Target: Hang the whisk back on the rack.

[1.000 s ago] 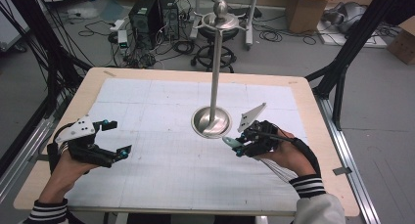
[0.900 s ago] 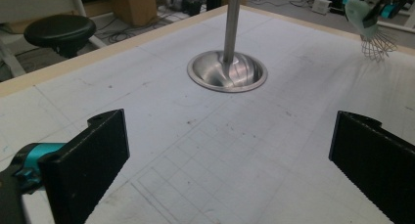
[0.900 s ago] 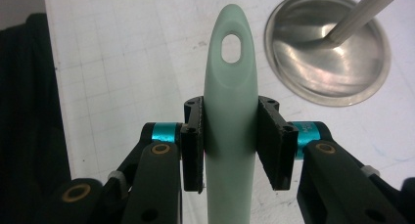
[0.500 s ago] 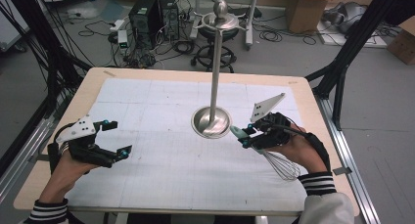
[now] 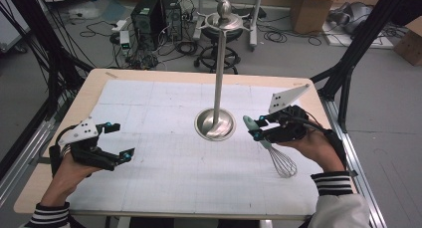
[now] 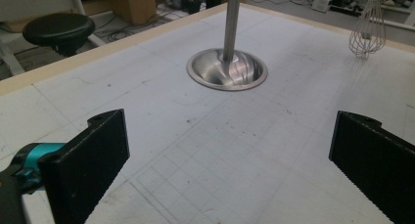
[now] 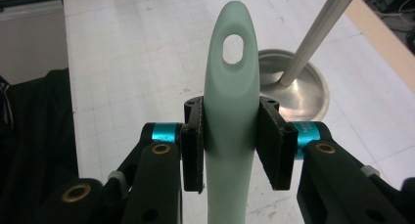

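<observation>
The right gripper point(image 5: 260, 127) had its fingers point(image 7: 193, 141) clamped on the pale green handle of the whisk point(image 5: 272, 149), pads pressing on both flanks just below the hanging hole. The whisk was clear of the worktop point(image 5: 164, 188), near its right edge, handle end pointing toward the steel stand point(image 5: 219, 73), wire head trailing back toward the person's right hand. The stand's dished base sat near the worktop's centre; its hook arms were at the top of the pole, well above the whisk.

The left gripper point(image 5: 118, 141) hovered near the left edge with its fingers point(image 6: 90, 155) wide apart and nothing between them.

Judgement: the step in hand appeared to be carrying the whisk up to hang it on a stand hook. To do it well, the grip should stay below the hole so that the hole remains free. The handle should be raised above hook level before closing in, approaching from the side of an arm rather than across the pole. The wire head will swing; release only once the hook is through. The pole could tip if knocked.
</observation>
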Demonstrator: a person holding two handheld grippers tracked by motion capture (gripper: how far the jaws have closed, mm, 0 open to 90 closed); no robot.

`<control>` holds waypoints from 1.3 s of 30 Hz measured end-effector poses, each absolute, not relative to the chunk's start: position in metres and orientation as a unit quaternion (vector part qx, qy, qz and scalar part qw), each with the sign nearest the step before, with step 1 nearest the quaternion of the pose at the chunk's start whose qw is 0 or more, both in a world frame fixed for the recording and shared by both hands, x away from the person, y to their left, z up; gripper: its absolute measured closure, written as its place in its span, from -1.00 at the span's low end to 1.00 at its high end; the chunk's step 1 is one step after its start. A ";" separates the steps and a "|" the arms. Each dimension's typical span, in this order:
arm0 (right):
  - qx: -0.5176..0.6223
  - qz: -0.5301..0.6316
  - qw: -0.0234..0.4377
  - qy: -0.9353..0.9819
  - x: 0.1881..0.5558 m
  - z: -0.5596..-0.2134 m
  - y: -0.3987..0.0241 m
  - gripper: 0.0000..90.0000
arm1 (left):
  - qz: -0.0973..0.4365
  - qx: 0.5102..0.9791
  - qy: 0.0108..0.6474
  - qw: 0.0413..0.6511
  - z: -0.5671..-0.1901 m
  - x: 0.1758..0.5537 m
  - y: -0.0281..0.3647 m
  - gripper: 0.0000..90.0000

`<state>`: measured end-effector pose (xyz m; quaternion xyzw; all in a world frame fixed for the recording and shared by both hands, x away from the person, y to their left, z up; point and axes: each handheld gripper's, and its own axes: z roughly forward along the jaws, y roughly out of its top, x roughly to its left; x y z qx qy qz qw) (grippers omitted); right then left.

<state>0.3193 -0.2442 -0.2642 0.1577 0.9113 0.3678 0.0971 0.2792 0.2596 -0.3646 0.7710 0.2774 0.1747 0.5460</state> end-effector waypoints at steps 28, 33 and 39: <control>0.188 0.447 0.122 0.866 0.335 -0.213 -0.258 0.47 | 0.173 0.768 0.278 0.551 -0.365 0.279 0.262 -0.96; 0.198 0.457 0.123 0.859 0.341 -0.202 -0.261 0.47 | 0.174 0.769 0.278 0.549 -0.366 0.280 0.262 -0.96; 0.207 0.468 0.131 0.849 0.347 -0.189 -0.262 0.47 | 0.173 0.768 0.279 0.550 -0.366 0.281 0.262 -0.96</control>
